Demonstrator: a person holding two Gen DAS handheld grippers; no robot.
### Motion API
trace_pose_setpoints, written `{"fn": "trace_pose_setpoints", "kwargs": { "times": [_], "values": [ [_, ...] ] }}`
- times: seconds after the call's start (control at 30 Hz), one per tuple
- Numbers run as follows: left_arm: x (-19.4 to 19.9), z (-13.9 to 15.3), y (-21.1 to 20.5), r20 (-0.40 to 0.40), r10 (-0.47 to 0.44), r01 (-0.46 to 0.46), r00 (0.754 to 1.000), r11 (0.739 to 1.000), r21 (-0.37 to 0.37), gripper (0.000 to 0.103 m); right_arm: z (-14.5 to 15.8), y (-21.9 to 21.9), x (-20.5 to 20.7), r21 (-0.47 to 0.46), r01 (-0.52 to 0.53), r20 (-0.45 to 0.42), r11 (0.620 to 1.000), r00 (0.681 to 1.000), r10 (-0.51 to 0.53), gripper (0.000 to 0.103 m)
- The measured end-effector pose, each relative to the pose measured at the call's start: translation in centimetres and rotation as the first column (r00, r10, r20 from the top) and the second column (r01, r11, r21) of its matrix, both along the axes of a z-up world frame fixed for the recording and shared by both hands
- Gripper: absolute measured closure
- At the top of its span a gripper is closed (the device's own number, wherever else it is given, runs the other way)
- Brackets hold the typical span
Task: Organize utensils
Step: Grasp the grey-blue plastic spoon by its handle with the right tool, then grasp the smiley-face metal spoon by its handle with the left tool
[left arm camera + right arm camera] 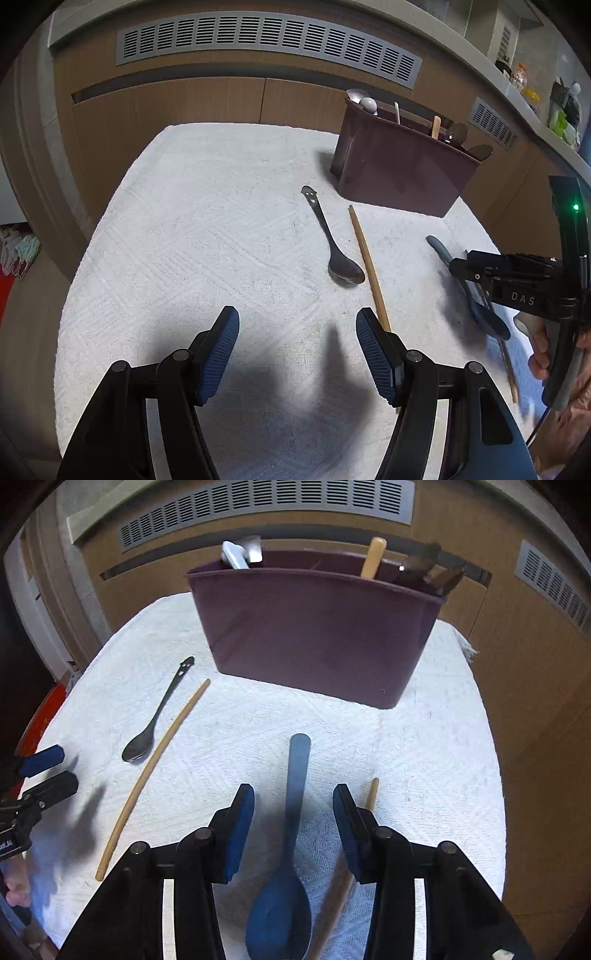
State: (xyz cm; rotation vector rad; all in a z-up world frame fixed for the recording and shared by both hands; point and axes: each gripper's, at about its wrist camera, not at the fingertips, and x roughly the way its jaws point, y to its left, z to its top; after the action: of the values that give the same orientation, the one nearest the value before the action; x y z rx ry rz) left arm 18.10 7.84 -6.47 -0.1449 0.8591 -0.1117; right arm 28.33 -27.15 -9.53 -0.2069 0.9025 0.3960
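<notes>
Right claw (293, 823) is spread wide with the blue spoon (291, 812) lying right between its pads, handle pointing to 12 o'clock toward the bin (317, 638), bowl back at 6 under the claw body. Nothing's gripped yet as far as I can tell; the pads stand clear of the handle on both sides.

If it were me: drop straight down and pinch the handle where it's narrow, not back on the bowl, since a flat plastic-looking handle will probably pivot if you catch it off-centre. Squeeze square across it so it doesn't twist when it lifts off the towel (424, 746).

Thing to watch: a chopstick (371, 797) lies just beside the right pad, at about 1 o'clock from it, partly hidden under that finger. Closing could drag it along or trap it with the spoon.

Left claw (297, 343) is also open and holding nothing, hovering over bare towel. Another chopstick (367, 262) runs up past its right pad toward 12, and the metal spoon (332, 243) sits just left of that one, at roughly 1 o'clock.

The bin already has several utensils poking out at both ends, so the middle looks like the easy drop spot.
</notes>
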Motion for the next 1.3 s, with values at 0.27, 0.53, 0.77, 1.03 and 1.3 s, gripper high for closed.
{"fn": "trace_pose_setpoints", "kwargs": {
  "times": [0.27,0.53,0.77,1.03,1.3],
  "values": [
    [0.4,0.1,-1.4,-0.013,-0.027,0.027,1.0,1.0,0.01,0.037,-0.9,0.0,-0.9,-0.032,-0.016,-0.013,0.999,1.0,0.016,0.095],
    [1.2,0.6,-3.3,0.071,-0.08,0.077,0.994,0.996,0.054,0.046,2.1,-3.1,-3.4,0.113,-0.014,0.01,0.993,1.0,0.013,0.095],
    [3.7,-0.3,-5.0,0.049,-0.074,0.07,0.996,0.994,0.081,0.057,2.8,-4.6,-4.3,0.16,0.015,0.033,0.987,0.999,-0.021,0.095],
    [5.9,-1.2,-6.2,0.005,-0.07,0.068,0.998,0.987,0.148,0.057,2.0,-4.8,-4.3,0.174,0.01,0.009,0.985,1.0,-0.012,0.095],
    [7.0,-1.8,-5.7,-0.006,-0.05,0.05,0.999,0.994,0.101,0.074,1.4,-4.2,-4.4,0.172,0.006,-0.013,0.985,1.0,-0.004,0.095]
  ]
}}
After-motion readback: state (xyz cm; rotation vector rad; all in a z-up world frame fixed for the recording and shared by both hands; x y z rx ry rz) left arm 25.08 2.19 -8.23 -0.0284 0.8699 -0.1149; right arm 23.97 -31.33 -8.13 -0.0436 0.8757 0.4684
